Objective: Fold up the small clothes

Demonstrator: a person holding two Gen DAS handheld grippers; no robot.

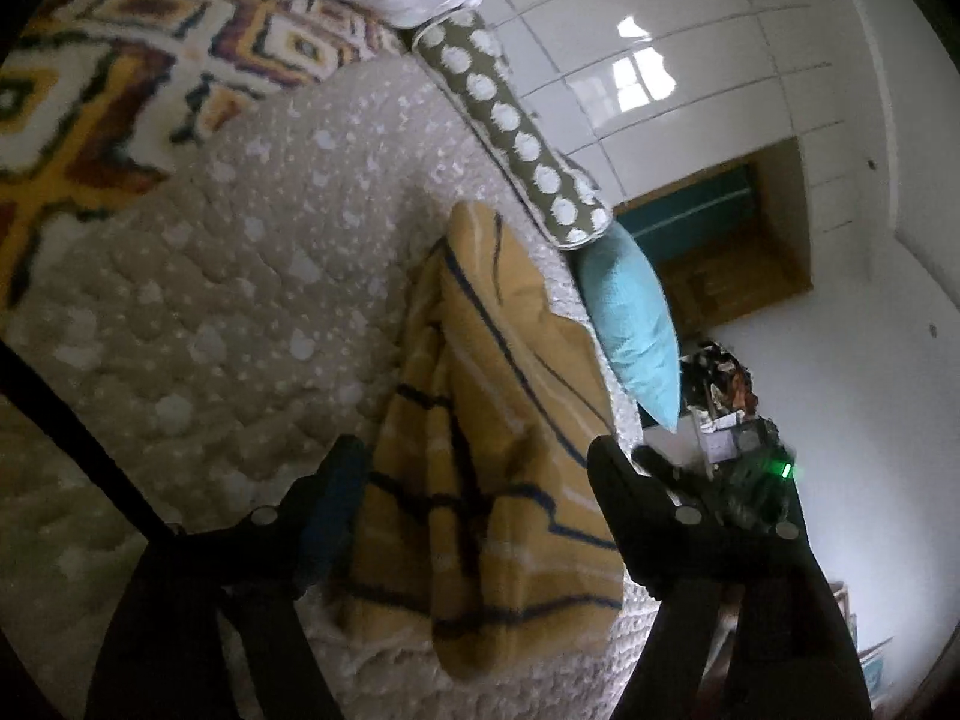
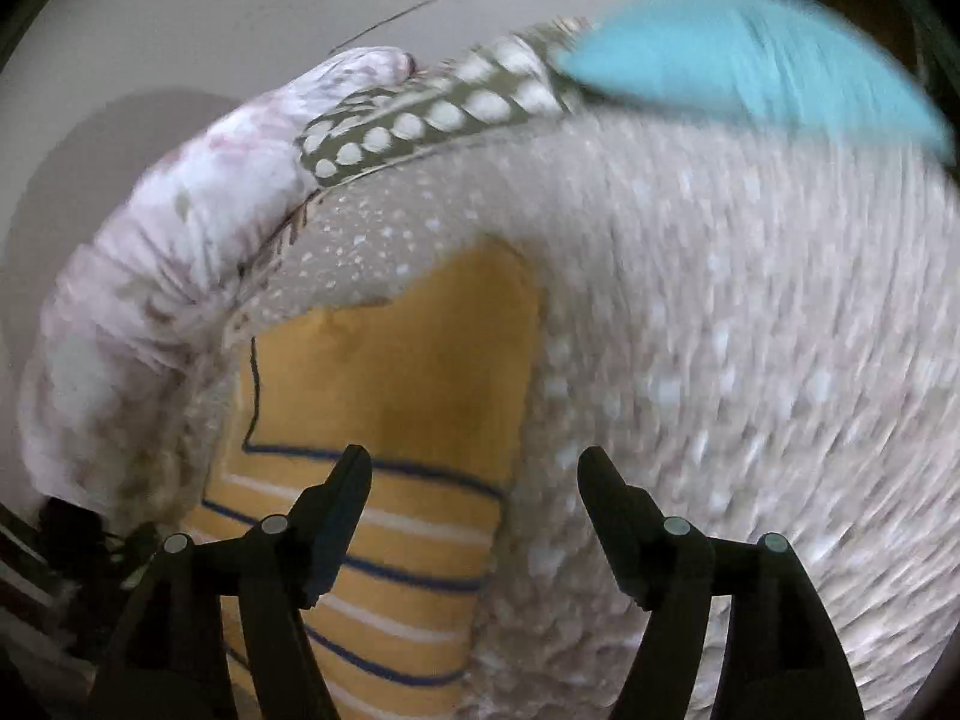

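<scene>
Both the left gripper (image 1: 474, 468) and right gripper (image 2: 474, 474) hover with jaws apart, empty, over the yellow striped garment (image 2: 396, 396), lying flat on the bed (image 2: 720, 360) for folding.

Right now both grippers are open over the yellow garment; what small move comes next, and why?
Probably lower the left gripper onto the rumpled garment edge and close on it. Both grippers are open and hold nothing, and the cloth lies bunched lengthwise on the bedspread, not yet a neat fold. The right gripper hovers over its striped end.
</scene>
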